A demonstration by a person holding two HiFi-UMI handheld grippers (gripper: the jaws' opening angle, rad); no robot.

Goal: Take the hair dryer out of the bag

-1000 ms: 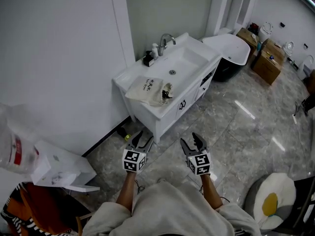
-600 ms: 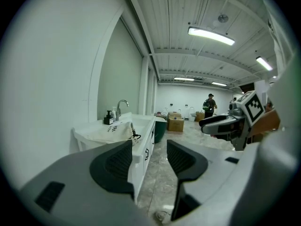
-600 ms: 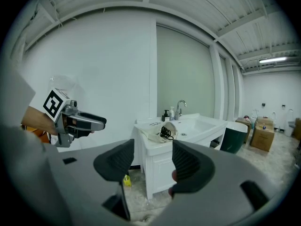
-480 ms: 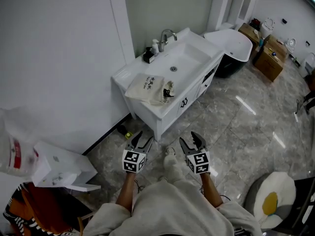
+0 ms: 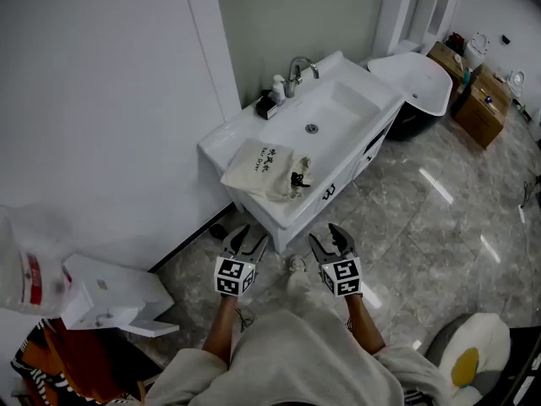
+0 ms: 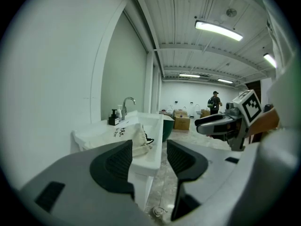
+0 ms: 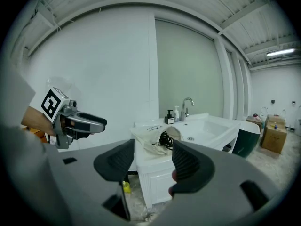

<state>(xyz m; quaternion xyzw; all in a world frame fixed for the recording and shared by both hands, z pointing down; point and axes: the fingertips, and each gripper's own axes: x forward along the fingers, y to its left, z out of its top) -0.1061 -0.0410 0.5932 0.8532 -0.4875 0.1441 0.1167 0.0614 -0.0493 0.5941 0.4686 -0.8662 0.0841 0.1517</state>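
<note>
A: Where's the hair dryer?
B: Probably in the cream cloth bag (image 5: 262, 166) on the white tabletop (image 5: 239, 134), ahead of left tongs (image 5: 247, 237) and right tongs (image 5: 328, 238), both agape, empty.
A: Risk?
B: Yanking its black cord (image 5: 297, 178) could drag the bag off.

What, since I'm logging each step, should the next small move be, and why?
Probably bring the left tool and right tool forward to the cream cloth bag on the white vanity counter: both are open, empty, short of it.

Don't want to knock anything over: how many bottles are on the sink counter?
2. A dark bottle at the counter's back edge, and a white bottle between it and the tap. None looks hidden.
</note>
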